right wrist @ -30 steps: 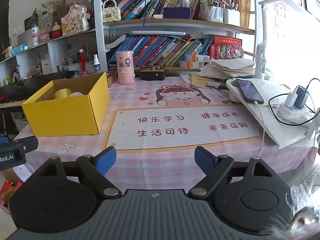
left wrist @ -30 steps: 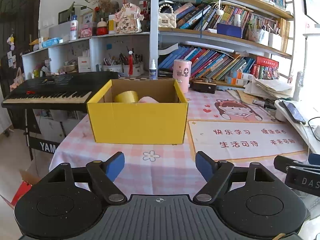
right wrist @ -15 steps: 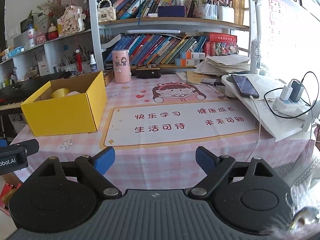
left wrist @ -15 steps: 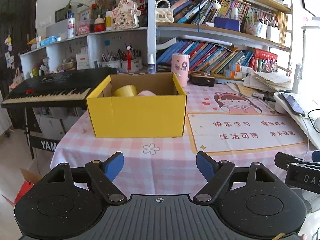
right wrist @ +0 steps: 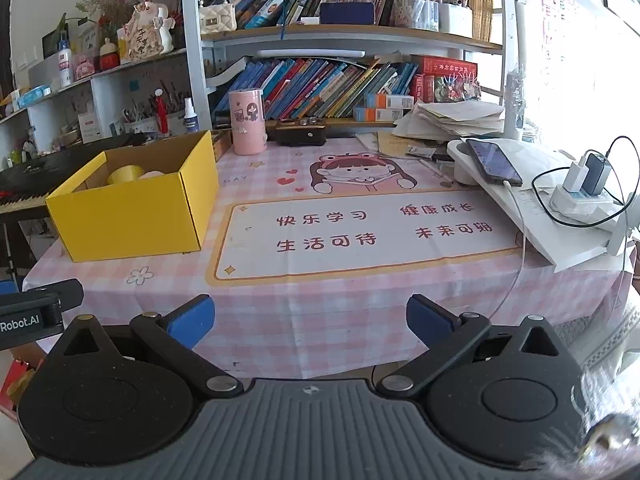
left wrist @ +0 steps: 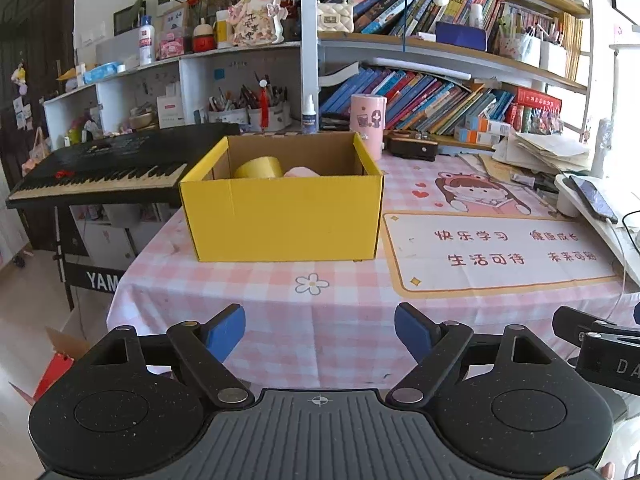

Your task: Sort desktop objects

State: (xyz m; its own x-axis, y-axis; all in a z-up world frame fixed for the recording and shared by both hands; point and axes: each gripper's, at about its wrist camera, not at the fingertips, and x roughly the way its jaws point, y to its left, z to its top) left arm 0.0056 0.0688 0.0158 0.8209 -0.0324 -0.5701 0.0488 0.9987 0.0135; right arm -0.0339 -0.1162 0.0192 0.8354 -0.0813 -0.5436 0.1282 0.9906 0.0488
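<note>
A yellow cardboard box stands open on the pink checked tablecloth; it also shows in the right wrist view. Inside lie a yellow tape roll and a pink object, partly hidden by the box wall. My left gripper is open and empty, held off the table's near edge in front of the box. My right gripper is open and empty, held off the near edge in front of the desk mat.
A pink cylinder cup and a dark case stand at the back. A phone on a white stand, a charger with cables and stacked papers fill the right. A keyboard is at the left. Bookshelves are behind.
Both grippers have pulled back from the table and risen a little; the box and mat look smaller and farther. Both stayed open and empty.
</note>
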